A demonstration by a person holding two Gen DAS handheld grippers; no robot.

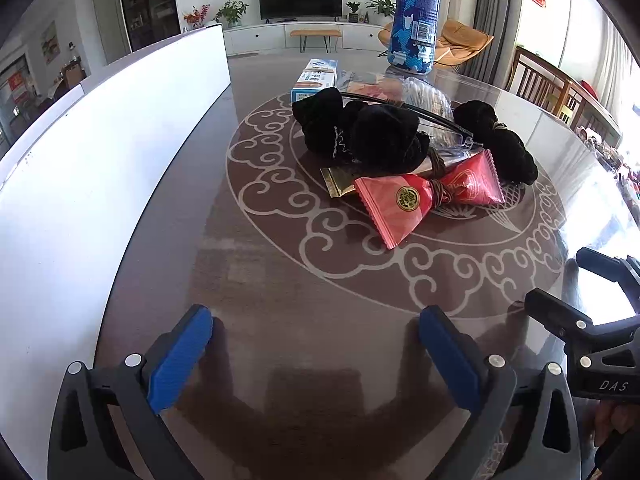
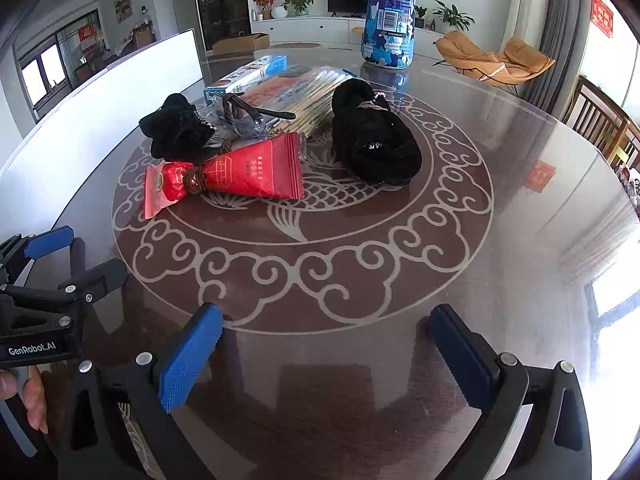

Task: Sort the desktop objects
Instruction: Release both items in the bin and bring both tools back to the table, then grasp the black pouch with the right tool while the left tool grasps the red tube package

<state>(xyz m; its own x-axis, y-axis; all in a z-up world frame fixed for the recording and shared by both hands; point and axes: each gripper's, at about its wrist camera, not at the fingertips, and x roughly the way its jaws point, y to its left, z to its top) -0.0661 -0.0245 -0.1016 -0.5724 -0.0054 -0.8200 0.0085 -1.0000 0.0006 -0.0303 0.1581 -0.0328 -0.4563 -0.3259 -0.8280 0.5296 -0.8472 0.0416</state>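
I am holding my left gripper [image 1: 316, 354] and my right gripper [image 2: 326, 354] low over the near edge of the glass-topped table [image 2: 520, 208], side by side, both with their 2 blue-padded fingers spread wide and pinching nothing, because I judge the sorting has not yet begun and I want both free to choose a first piece. The things to sort are lying bunched together on the fish pattern at the table's middle, well ahead of my fingers: a red sachet [image 2: 224, 178] cinched at its waist by a brown hair tie [image 2: 195, 179], a black scrunchie [image 2: 176, 134] just behind it on the left, a second black scrunchie [image 2: 374, 142] apart on the right, clear glasses [image 2: 244, 118] resting across a pack of cotton swabs [image 2: 316, 92], and a blue and white box [image 2: 248, 76] behind. A tall blue camouflage bottle [image 2: 390, 16] is standing upright beyond them all. A white board [image 1: 100, 152] is running along my left side. The red sachet is nearest, so I would probably reach there first.
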